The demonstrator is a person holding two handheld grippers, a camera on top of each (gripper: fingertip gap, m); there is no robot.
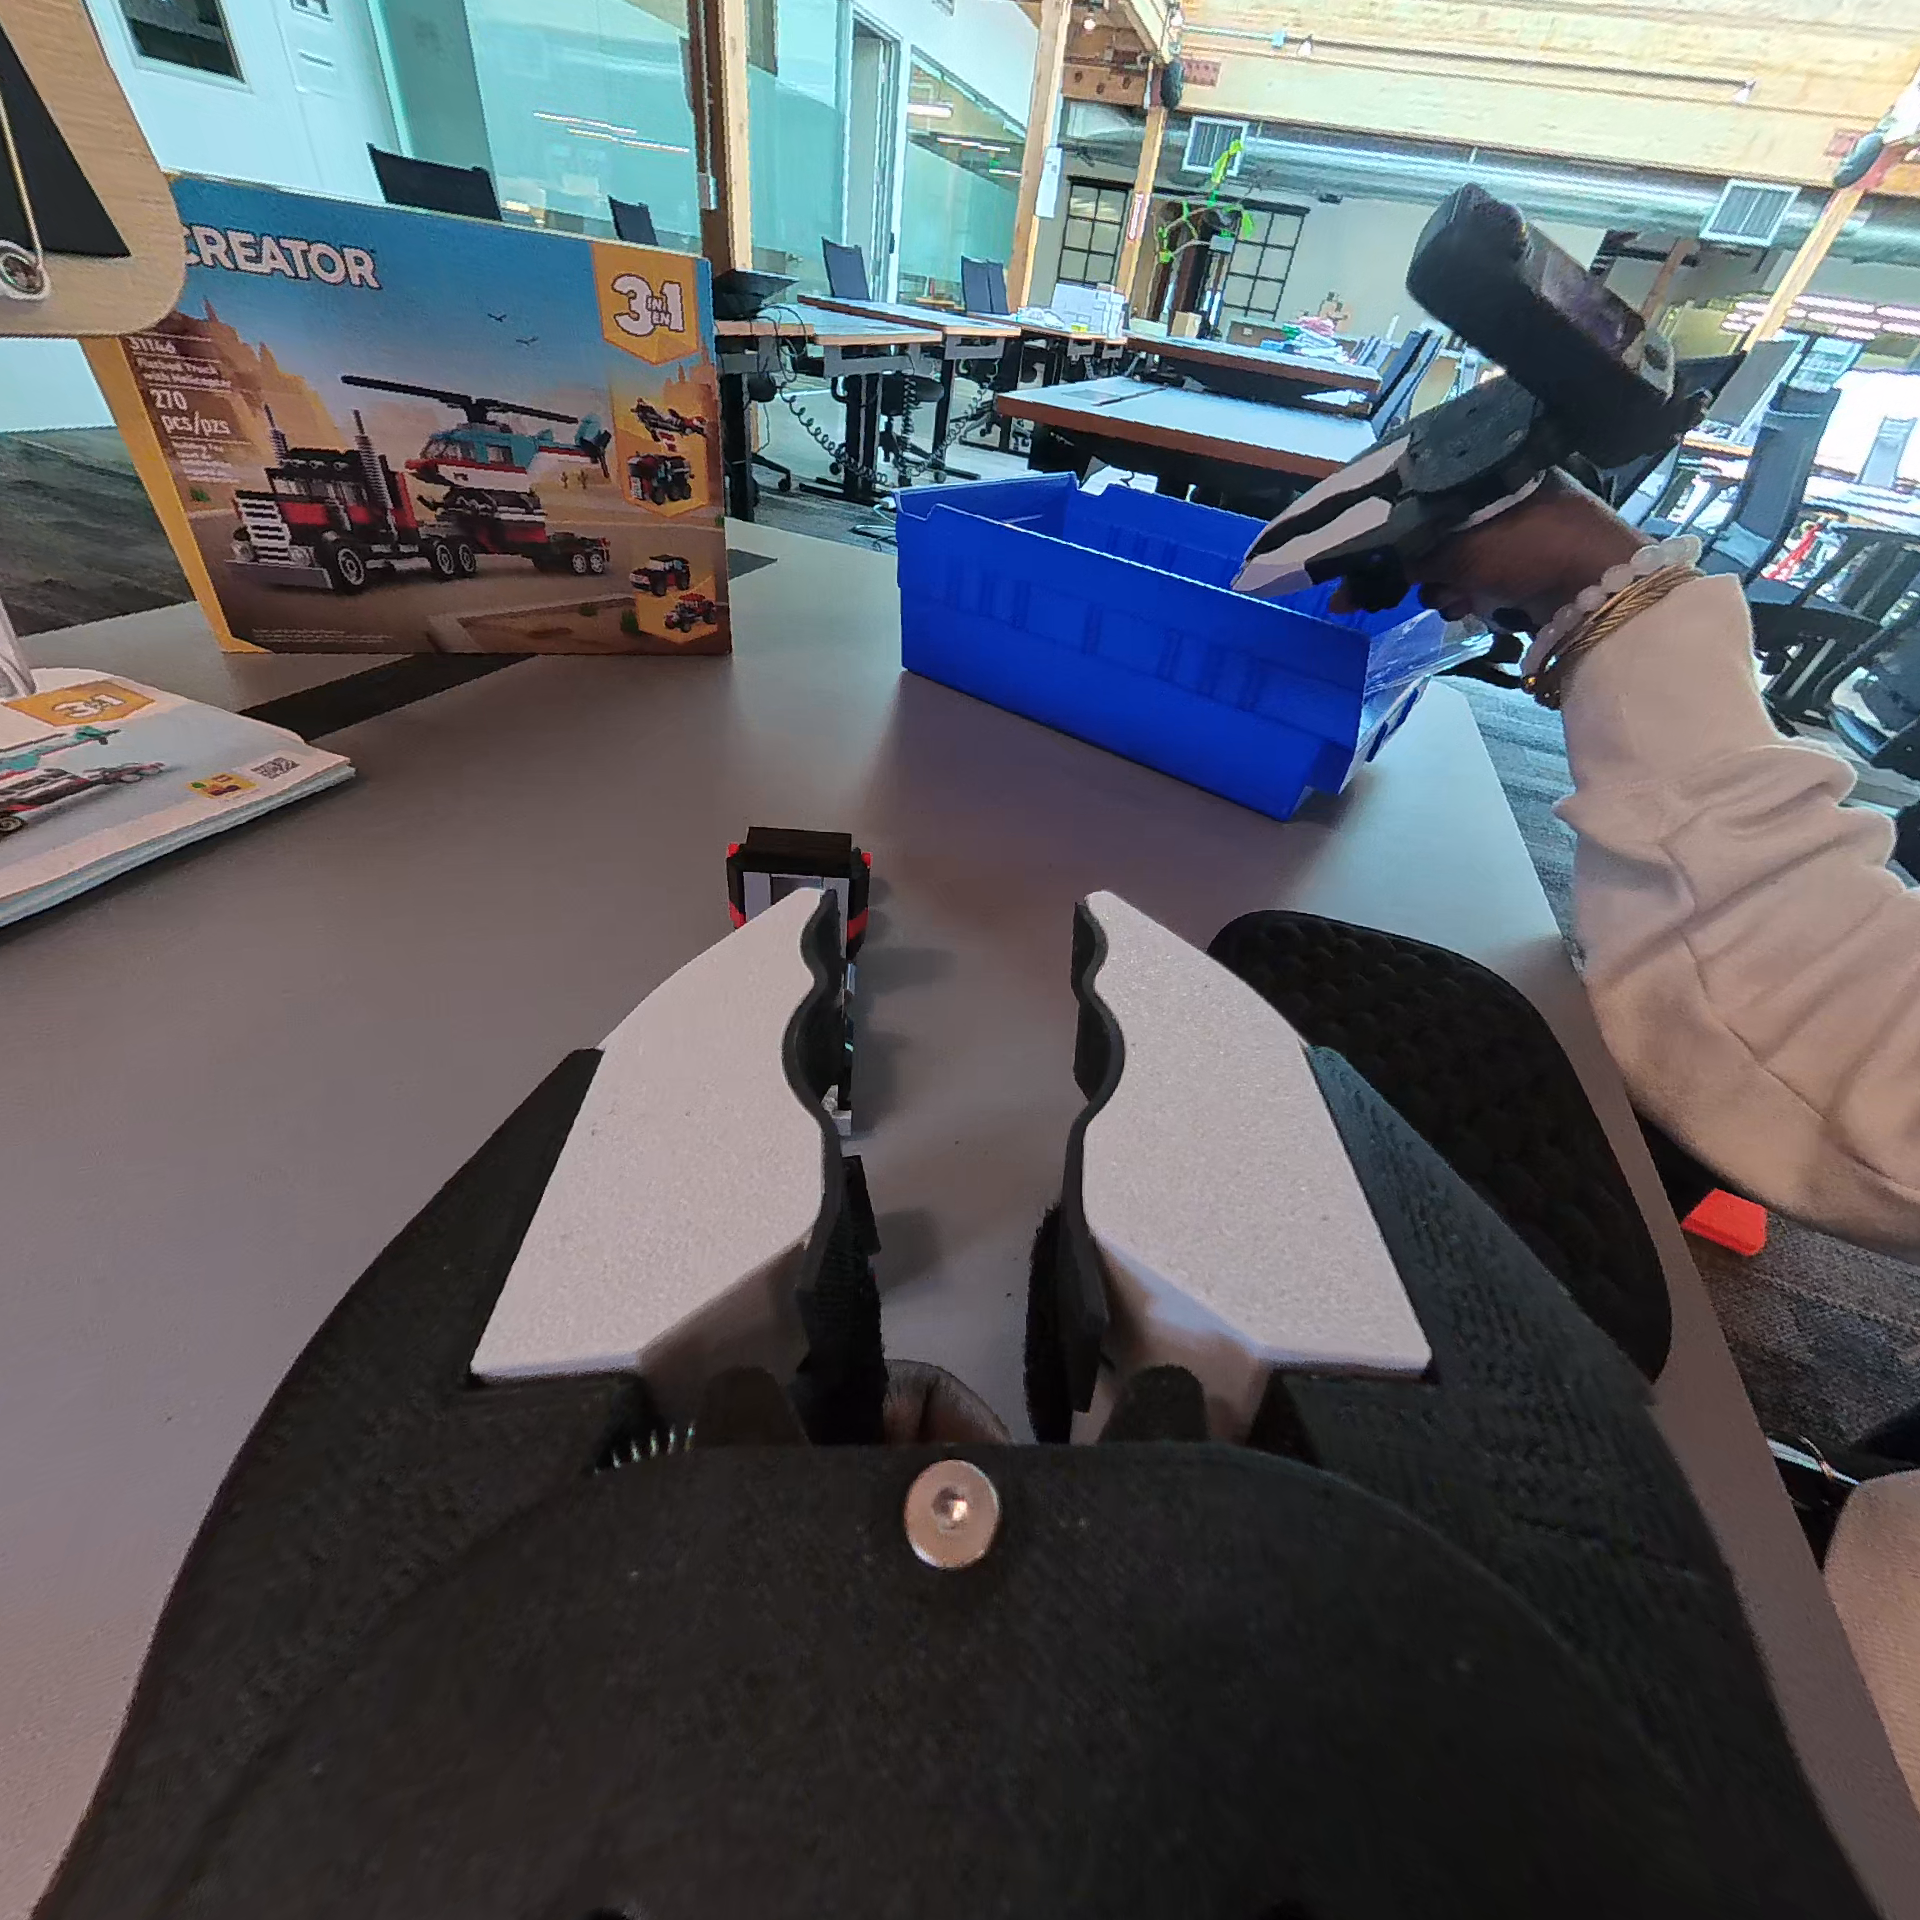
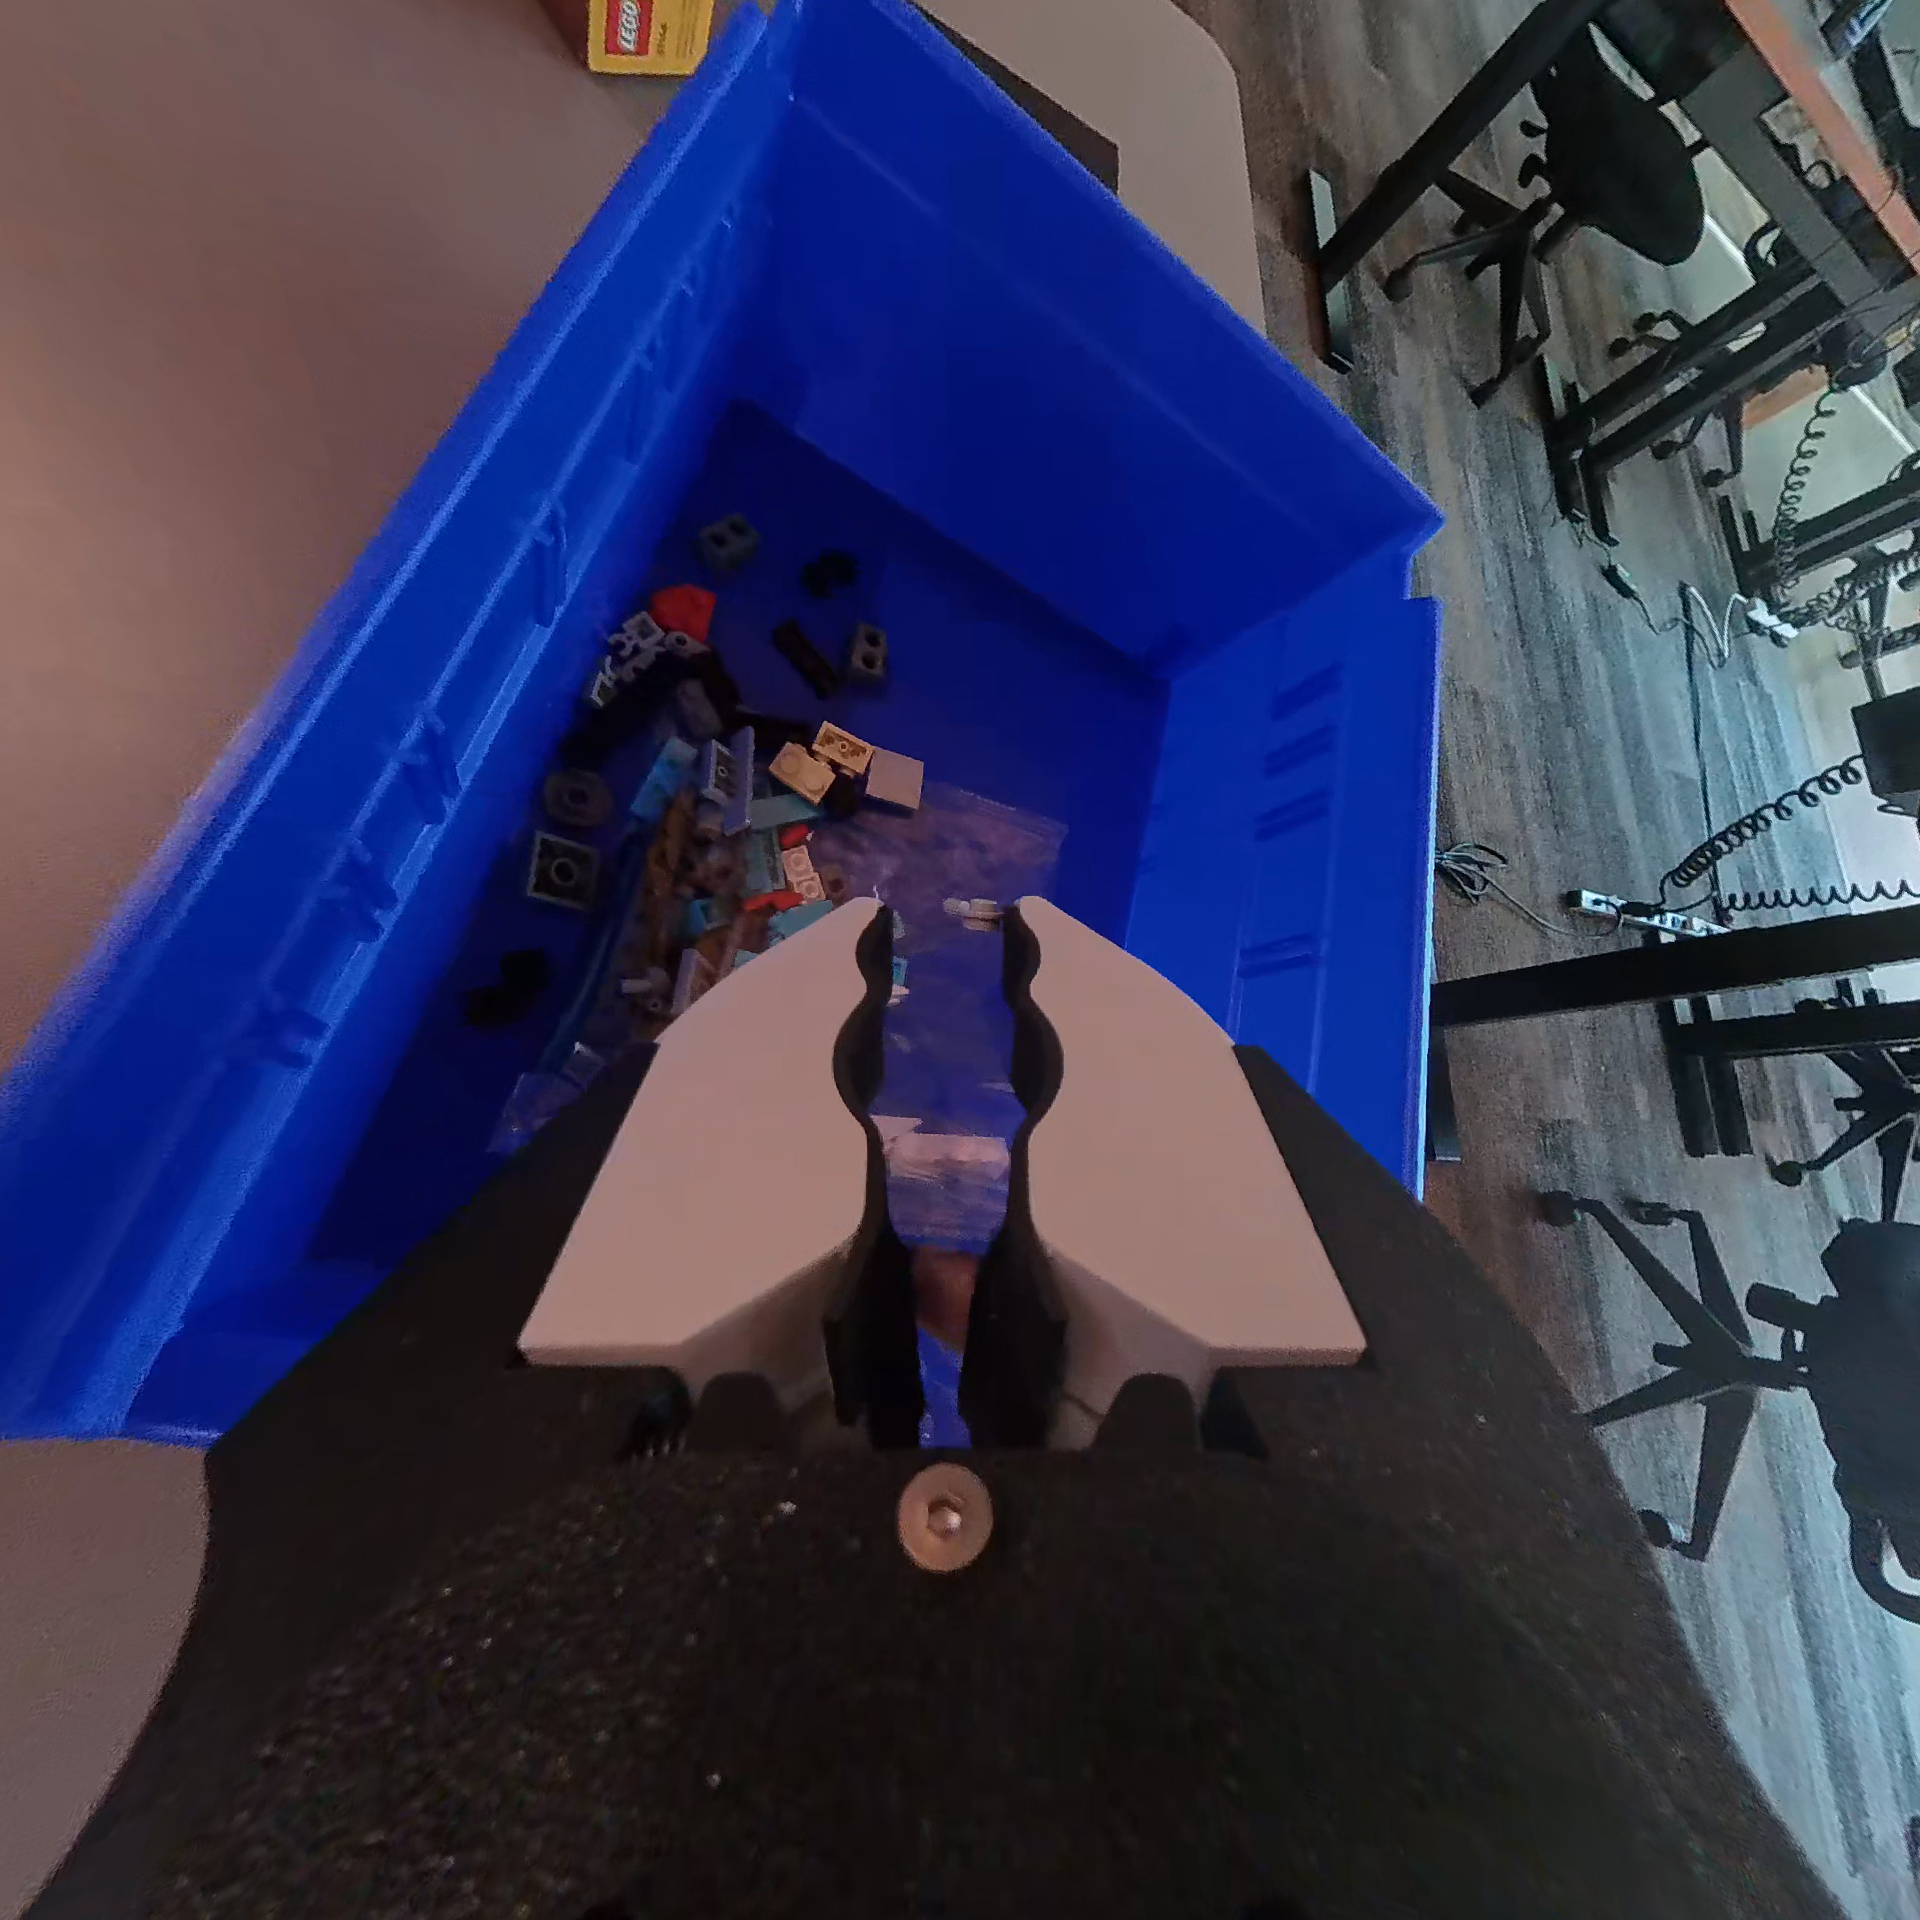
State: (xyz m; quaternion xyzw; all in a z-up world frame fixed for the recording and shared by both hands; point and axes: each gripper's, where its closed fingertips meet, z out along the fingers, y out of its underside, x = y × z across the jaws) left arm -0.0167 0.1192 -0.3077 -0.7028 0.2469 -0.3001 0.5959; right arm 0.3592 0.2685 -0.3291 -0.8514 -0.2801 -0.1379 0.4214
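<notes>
Down on the desk (image 1: 520, 1039), a small black-and-red brick model (image 1: 800, 883) lies just ahead of the left tongs (image 1: 951, 914). It sits by the left finger (image 1: 727, 1039), whose tip and inner edge hide part of it; whether that pad touches it I cannot tell. The other finger (image 1: 1195, 1091) stands well clear of the model, with bare desk between. So the left tongs are released, spread wide, gripping nothing.

Beyond the model, to the right, stands a blue bin (image 1: 1122, 644), and the right tongs (image 1: 1262, 577) hang over its rim, held by a hand (image 1: 1507, 582) in a white sleeve. Left of the bin a toy box (image 1: 416, 436) stands upright, and a booklet (image 1: 135, 769) lies nearer, at the desk's left edge.

From the right wrist view the bin's inside (image 2: 935, 468) opens up: a heap of loose bricks (image 2: 707, 790) along its left wall and a clear plastic bag (image 2: 966, 852) on the floor beside them. The right tongs (image 2: 945, 909) hover above that bag, parted a little, nothing between the pads. A small grey piece (image 2: 977, 912) lies below the tips, apart from them.
</notes>
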